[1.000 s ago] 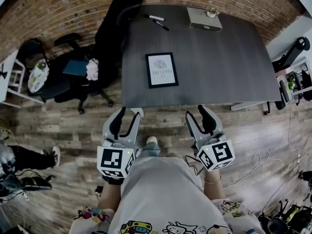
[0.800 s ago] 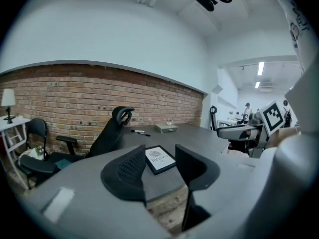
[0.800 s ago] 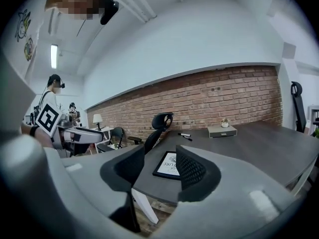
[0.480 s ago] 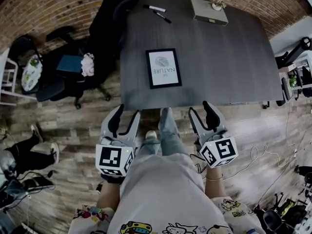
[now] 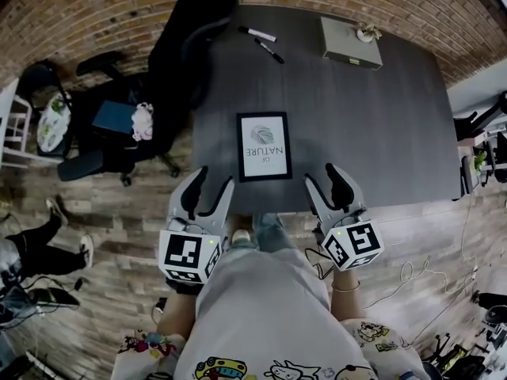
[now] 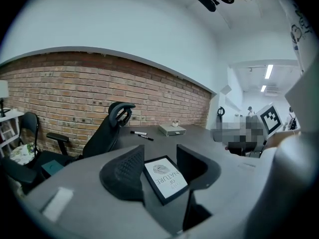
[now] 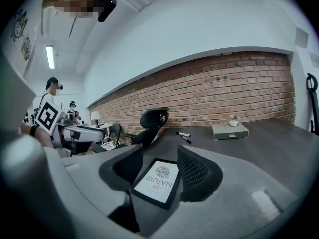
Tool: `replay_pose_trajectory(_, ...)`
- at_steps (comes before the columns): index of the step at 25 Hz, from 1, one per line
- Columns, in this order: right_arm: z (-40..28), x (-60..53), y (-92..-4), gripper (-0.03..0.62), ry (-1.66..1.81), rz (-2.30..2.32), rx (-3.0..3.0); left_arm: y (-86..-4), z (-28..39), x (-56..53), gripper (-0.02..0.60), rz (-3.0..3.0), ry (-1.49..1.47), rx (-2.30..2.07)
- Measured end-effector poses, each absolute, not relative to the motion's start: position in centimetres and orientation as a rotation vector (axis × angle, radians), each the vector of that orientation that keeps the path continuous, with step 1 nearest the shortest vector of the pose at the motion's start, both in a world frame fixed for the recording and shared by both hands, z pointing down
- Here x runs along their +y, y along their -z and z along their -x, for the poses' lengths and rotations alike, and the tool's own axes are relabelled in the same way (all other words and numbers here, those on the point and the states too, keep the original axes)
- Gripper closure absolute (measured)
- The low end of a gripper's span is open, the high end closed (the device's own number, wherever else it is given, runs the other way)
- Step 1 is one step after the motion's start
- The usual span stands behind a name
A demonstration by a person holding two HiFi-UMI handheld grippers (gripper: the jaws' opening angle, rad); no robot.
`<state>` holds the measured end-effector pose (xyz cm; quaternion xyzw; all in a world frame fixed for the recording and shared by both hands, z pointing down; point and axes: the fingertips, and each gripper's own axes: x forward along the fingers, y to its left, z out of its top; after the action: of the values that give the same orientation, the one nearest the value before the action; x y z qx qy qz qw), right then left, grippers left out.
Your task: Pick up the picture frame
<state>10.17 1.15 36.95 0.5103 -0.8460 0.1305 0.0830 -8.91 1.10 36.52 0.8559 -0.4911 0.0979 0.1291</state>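
The picture frame is black-edged with a white print and lies flat near the front edge of the dark table. It also shows between the jaws in the left gripper view as the frame and in the right gripper view as the frame, still ahead of the fingertips. My left gripper hangs at the table's front edge, left of the frame, open and empty. To the frame's right, my right gripper is open too, holding nothing.
Two markers and a grey box with a small ornament lie at the table's far side. A black office chair stands at the left corner, more chairs beyond. A brick wall runs behind. Another person's legs are at left.
Both grippers have come forward to the table's front edge, either side of the frame, and their jaws have spread wider. The frame lies where it was.
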Motion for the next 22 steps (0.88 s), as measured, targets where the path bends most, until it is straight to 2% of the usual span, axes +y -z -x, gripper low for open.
replay_pose_trajectory(11,-11.9,-7.7,-35.4,0.381,-0.362,-1.371,-2.625,-34.6,6.0,-7.0,0.373,-2.425,-0.203,-1.517)
replay_pose_trajectory(22,-12.1,-10.1,-36.1,0.381,-0.414,-1.28,-2.637,-35.1,5.7,-10.0,0.374,-2.367,-0.207,-1.514)
